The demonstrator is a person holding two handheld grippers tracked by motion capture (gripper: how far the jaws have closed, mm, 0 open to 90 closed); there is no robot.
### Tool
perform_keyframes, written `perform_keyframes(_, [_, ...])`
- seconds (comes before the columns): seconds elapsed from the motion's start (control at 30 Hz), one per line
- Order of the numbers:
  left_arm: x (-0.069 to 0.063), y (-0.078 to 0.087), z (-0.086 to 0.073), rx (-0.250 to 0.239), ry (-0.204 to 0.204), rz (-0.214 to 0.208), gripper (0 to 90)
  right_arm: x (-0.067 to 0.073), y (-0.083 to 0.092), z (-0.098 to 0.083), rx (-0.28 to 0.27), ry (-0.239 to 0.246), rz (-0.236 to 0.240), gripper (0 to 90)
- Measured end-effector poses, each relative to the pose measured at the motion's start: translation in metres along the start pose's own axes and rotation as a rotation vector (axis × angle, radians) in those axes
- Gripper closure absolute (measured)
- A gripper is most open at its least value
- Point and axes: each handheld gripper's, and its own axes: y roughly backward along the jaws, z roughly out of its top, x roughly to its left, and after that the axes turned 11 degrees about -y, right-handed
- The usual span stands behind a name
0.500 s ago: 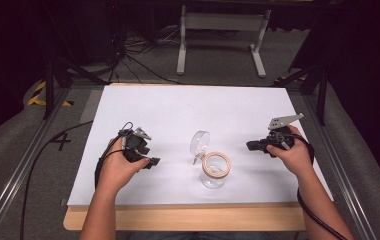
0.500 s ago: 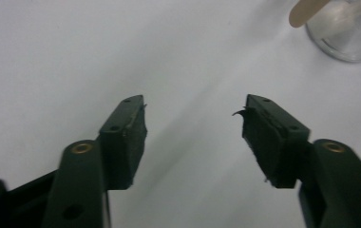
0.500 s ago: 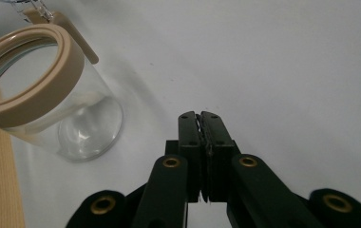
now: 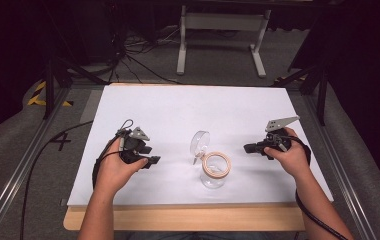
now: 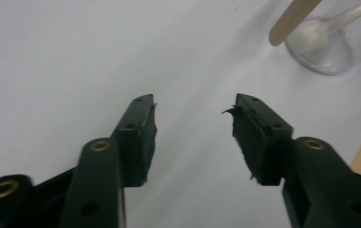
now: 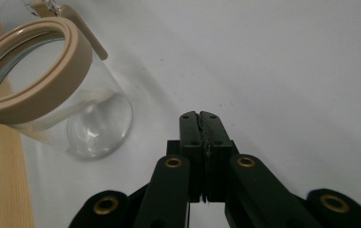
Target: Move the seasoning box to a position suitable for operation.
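Note:
A clear glass jar [image 4: 214,170] with a tan rim ring stands upright on the white sheet [image 4: 193,115] near the front middle, its hinged clear lid [image 4: 200,141] flipped open behind it. My left gripper [image 4: 154,161] rests on the sheet left of the jar, jaws open and empty; its view shows the jar base [image 5: 322,47] ahead at the upper right. My right gripper [image 4: 248,148] lies to the right of the jar, pointing at it, jaws shut with nothing between them [image 6: 200,118]. In the right gripper view the jar [image 6: 50,90] sits at the upper left.
The white sheet covers a wooden table whose bare front edge [image 4: 188,217] shows below it. Black cables trail from both grippers. A grey stand [image 4: 223,40] and floor cables lie beyond the table's far edge.

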Motion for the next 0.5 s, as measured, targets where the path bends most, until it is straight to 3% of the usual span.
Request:
perform_keyframes(0.1, [0.001,0.004,-0.001,0.036,0.025,-0.018,57.7,0.005,-0.004,0.002,0.01,0.022,0.0,89.8])
perform_keyframes(0.2, [0.001,0.003,-0.003,0.056,0.058,-0.007,56.1,0.01,-0.009,0.003,0.022,0.035,-0.003,89.9])
perform_keyframes(0.33, [0.0,0.002,-0.003,0.069,0.07,-0.017,50.7,0.014,-0.017,0.003,0.032,0.043,0.01,89.9])
perform_keyframes(0.5, [-0.002,0.001,-0.001,0.072,0.074,-0.027,47.2,0.02,-0.029,0.001,0.083,0.058,0.073,89.5])
